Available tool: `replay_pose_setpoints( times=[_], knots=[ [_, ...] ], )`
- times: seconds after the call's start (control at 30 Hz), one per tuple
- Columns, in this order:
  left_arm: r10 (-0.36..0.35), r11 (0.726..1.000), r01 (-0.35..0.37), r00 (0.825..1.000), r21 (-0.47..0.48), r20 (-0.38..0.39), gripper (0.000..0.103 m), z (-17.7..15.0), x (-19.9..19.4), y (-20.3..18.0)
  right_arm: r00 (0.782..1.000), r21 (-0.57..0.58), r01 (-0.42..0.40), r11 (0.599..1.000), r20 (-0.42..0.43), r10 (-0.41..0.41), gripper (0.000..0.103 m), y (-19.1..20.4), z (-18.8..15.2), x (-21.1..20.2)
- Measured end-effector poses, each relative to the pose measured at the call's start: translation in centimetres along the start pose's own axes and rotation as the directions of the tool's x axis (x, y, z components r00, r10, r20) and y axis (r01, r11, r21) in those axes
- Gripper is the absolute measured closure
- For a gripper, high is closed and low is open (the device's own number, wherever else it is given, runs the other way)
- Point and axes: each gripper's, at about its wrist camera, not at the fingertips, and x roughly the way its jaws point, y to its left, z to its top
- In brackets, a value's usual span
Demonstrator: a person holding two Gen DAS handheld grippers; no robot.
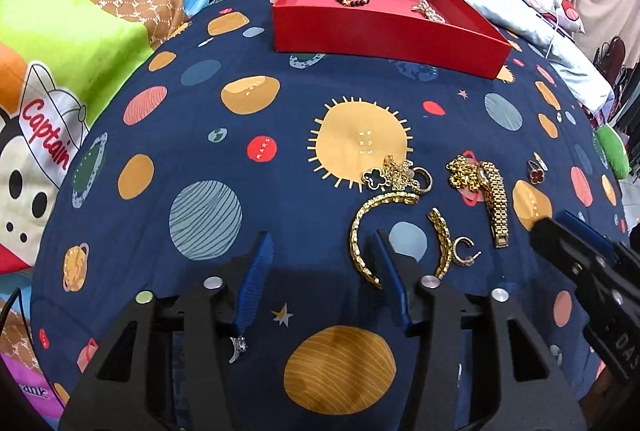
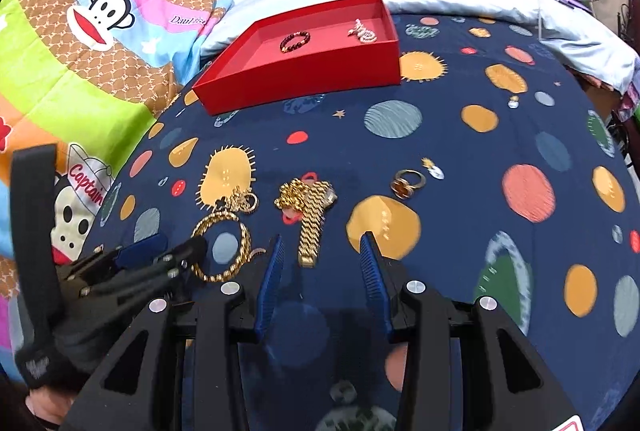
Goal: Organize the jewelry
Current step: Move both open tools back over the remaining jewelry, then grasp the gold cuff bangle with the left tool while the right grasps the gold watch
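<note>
Fingers apart over gold bangle, beside watch.

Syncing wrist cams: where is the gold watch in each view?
Left wrist: gold watch right of centre, lying beside the gold chain.
Right wrist: gold watch centre, just ahead of the open jaws.
Shared landmark: red tray behind it in both.
</note>
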Motion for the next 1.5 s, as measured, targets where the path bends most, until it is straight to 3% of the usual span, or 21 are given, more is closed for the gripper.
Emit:
replay_pose_setpoints(
  times=[0.1, 0.17, 0.3, 0.53, 0.6, 0.93, 1.0, 1.33, 1.5],
  knots=[
    [-0.003, 1.000, 0.003, 1.000, 0.011, 0.006, 0.071, 0.2, 0.0, -0.1, 1.000, -0.006, 0.001, 1.000, -0.020, -0.001, 0.064, 0.5, 0.5, 1.3],
    [-0.014, 1.000, 0.014, 1.000, 0.014, 0.006, 0.086, 0.3, 0.1, 0.0, 1.000, -0.012, 0.010, 1.000, -0.027, -0.011, 0.064, 0.7, 0.8, 2.2],
    [-0.043, 0.999, 0.043, 0.999, 0.016, -0.004, 0.099, 0.6, 0.2, 0.0, 0.999, -0.021, 0.025, 0.999, -0.030, -0.026, 0.066, 0.9, 1.2, 3.1],
    [-0.072, 0.997, 0.072, 0.997, 0.003, -0.023, 0.100, 0.7, 0.1, 0.0, 0.998, -0.043, 0.049, 0.998, -0.023, -0.050, 0.074, 1.2, 2.1, 4.4],
    [-0.072, 0.997, 0.072, 0.997, 0.002, -0.026, 0.100, 0.7, 0.1, 0.0, 0.998, -0.052, 0.060, 0.997, -0.021, -0.061, 0.081, 1.2, 2.1, 4.5],
    [-0.075, 0.997, 0.075, 0.997, -0.001, -0.037, 0.100, 0.7, -0.1, -0.2, 0.999, -0.041, 0.045, 0.998, 0.001, -0.045, 0.082, 0.7, 1.5, 3.3],
    [-0.065, 0.998, 0.065, 0.997, 0.006, -0.036, 0.100, 0.7, -0.4, -0.3, 0.999, -0.032, 0.033, 0.999, 0.008, -0.033, 0.092, 0.6, 1.4, 2.7],
    [0.036, 0.995, -0.043, 0.996, 0.090, 0.081, 0.100, 1.4, -3.8, -2.0, 0.998, -0.009, 0.008, 1.000, 0.060, -0.008, 0.092, -0.1, 1.0, -0.7],
    [0.041, 0.993, -0.054, 0.992, 0.105, 0.120, 0.100, 2.1, -5.5, -2.5, 0.996, -0.003, -0.003, 1.000, 0.093, 0.003, 0.092, -0.3, 0.9, -2.6]
  ],
)
